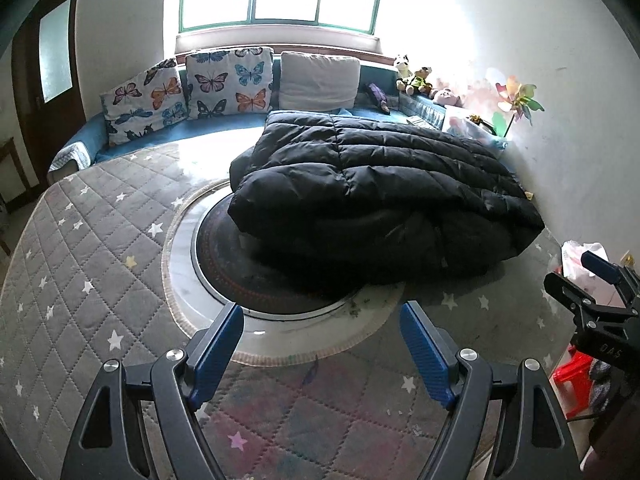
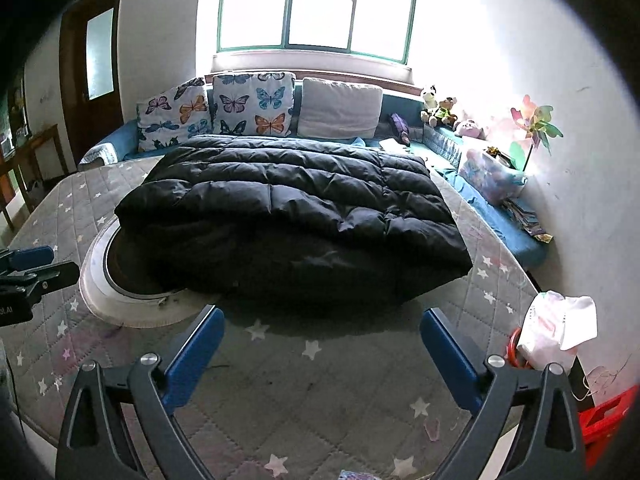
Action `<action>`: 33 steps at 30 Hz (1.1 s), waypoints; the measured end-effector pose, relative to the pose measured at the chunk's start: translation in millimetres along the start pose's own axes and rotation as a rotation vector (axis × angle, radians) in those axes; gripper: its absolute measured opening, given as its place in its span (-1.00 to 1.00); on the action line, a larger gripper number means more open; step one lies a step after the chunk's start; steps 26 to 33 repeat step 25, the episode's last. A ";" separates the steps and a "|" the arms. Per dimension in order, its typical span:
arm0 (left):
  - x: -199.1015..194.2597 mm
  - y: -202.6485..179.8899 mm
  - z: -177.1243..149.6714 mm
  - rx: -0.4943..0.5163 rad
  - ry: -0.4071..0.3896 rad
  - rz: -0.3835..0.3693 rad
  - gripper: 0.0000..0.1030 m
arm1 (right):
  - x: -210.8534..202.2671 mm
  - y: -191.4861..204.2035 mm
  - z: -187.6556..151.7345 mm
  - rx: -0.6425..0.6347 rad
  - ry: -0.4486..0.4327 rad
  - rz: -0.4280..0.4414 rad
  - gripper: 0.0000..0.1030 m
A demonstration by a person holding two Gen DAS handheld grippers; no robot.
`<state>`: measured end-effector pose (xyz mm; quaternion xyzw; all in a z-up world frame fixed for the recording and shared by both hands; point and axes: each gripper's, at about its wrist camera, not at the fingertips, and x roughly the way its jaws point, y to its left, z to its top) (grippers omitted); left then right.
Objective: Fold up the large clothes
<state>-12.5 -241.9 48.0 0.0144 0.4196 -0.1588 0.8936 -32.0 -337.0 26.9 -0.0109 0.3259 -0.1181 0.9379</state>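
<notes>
A black quilted puffer coat [image 1: 380,188] lies folded in a thick bundle on the grey star-patterned mattress [image 1: 80,260], partly over a round rug [image 1: 224,264]. It also shows in the right wrist view [image 2: 292,216]. My left gripper [image 1: 322,312] is open and empty, held a short way in front of the coat's near edge. My right gripper [image 2: 322,316] is open and empty, just before the coat's near edge. The right gripper also shows at the right edge of the left wrist view [image 1: 596,284]. The left gripper shows at the left edge of the right wrist view [image 2: 32,268].
Butterfly cushions [image 1: 180,92] and a white pillow [image 1: 320,80] line the blue bench under the window. Plush toys [image 1: 416,76] and a pinwheel [image 1: 516,100] stand at the right wall. A white plastic bag [image 2: 556,328] and a red stool [image 2: 608,420] are at the mattress's right edge.
</notes>
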 end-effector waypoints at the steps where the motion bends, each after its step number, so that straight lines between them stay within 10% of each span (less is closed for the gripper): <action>1: 0.1 -0.4 -0.3 0.003 -0.001 0.005 0.66 | -0.5 0.5 -1.5 0.001 0.000 -0.001 1.00; 33: -3.1 -14.8 -4.7 0.055 -0.033 0.035 0.66 | -1.1 3.1 -7.5 0.020 0.007 0.016 1.00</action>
